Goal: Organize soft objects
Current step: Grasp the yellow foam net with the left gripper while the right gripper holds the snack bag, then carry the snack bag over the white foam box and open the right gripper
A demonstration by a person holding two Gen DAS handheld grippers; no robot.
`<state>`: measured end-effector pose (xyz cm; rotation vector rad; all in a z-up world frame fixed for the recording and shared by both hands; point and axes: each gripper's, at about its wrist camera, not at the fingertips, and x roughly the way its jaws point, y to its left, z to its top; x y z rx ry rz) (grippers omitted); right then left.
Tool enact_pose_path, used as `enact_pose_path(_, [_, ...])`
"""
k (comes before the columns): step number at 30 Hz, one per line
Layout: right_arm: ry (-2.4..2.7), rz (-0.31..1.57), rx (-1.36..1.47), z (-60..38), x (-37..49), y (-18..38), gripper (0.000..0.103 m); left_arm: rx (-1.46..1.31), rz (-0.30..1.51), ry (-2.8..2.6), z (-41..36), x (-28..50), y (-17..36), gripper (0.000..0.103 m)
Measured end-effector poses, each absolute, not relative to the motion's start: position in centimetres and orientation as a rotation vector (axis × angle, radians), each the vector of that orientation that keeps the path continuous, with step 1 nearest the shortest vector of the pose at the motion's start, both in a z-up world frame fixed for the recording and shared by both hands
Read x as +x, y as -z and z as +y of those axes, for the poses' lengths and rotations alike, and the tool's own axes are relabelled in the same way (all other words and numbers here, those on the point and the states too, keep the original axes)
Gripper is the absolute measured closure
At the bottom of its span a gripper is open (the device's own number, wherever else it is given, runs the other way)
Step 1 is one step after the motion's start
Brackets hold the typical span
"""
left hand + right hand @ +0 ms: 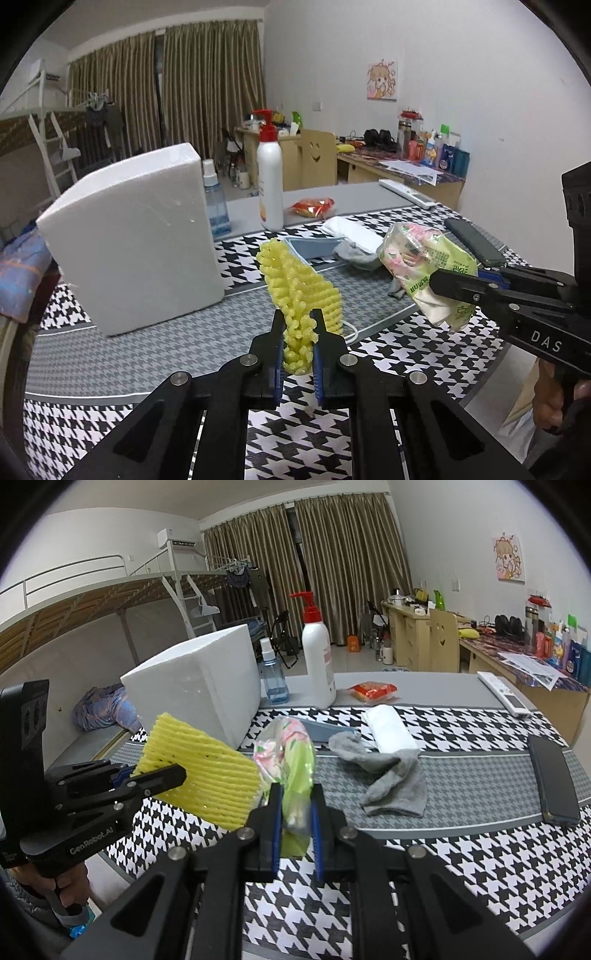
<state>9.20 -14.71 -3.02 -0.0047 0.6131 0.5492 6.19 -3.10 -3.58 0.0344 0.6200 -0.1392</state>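
Aloft above the houndstooth-patterned black-and-white tablecloth (406,354), a yellow ribbed foam fruit-net sleeve (301,291) is pinched at its lower end between the blue-padded jaws of the left gripper (298,325), which are pressed tight on it. Just to its right, a crinkled green-and-pink plastic tissue packet (291,775) is clamped by one end in the right gripper (297,805), whose jaws are likewise closed on it. Both items are held clear of the table, side by side and near each other.

On the cloth beyond them, a limp grey sock (391,779) is seen lying flat, with a rolled white cloth (388,727) touching its far end and a pale blue tray (314,247) beside it. A large white polystyrene block (136,240) is stood on edge at the left. Behind it are set a clear blue spray bottle (273,679) and a tall white pump bottle with a red top (317,653). A red snack packet (373,692), a white remote control (504,698) and a dark phone (556,782) are laid further off.
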Motion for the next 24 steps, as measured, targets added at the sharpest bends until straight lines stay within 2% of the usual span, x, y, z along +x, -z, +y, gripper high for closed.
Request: enact_pose_path(24, [-0.577, 0.515, -0.045, -12.0, 8.5, -0.4, 0.086, 0.065, 0.467, 0.05, -0.2, 4.4, -0.7, 0.09])
